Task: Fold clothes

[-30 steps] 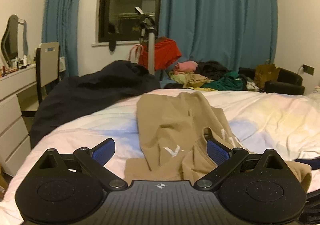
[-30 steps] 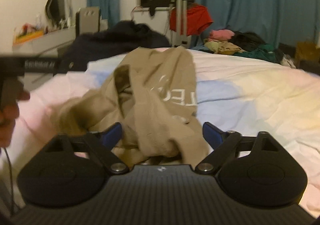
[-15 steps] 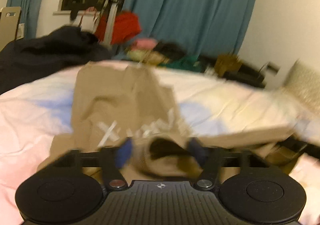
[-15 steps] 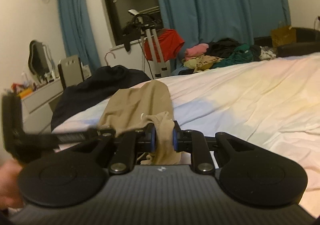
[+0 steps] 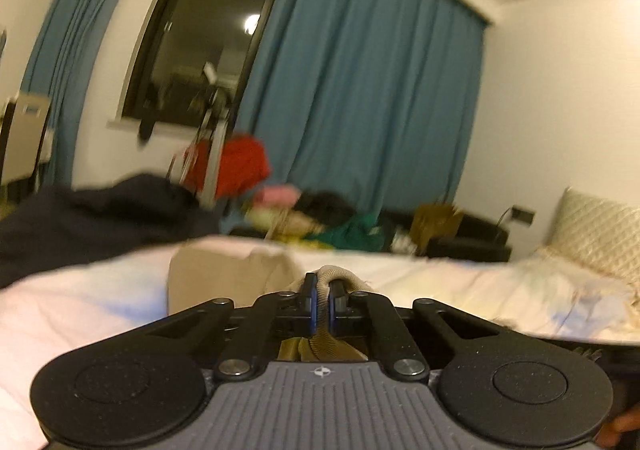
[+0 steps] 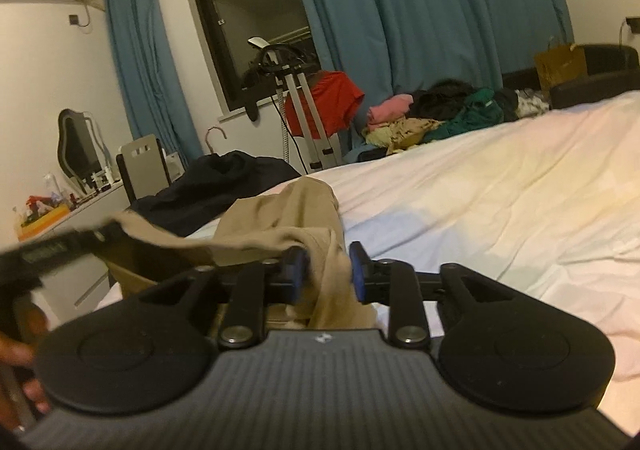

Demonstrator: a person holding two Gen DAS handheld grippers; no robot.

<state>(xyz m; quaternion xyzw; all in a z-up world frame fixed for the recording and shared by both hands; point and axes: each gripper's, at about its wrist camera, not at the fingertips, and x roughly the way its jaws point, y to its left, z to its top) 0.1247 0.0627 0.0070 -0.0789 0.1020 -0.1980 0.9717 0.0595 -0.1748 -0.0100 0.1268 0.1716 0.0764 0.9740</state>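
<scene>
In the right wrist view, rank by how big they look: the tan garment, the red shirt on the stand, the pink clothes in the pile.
1. tan garment, though it lies nearest the camera.
2. red shirt.
3. pink clothes, smallest.

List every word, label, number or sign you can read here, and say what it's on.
No text can be read.
Label on the left gripper, seen from the right wrist: blurred, unreadable.
Round cross emblem on the right gripper body, and the same on the left one: a sign, no letters.
Tan garment: no print shows.
</scene>
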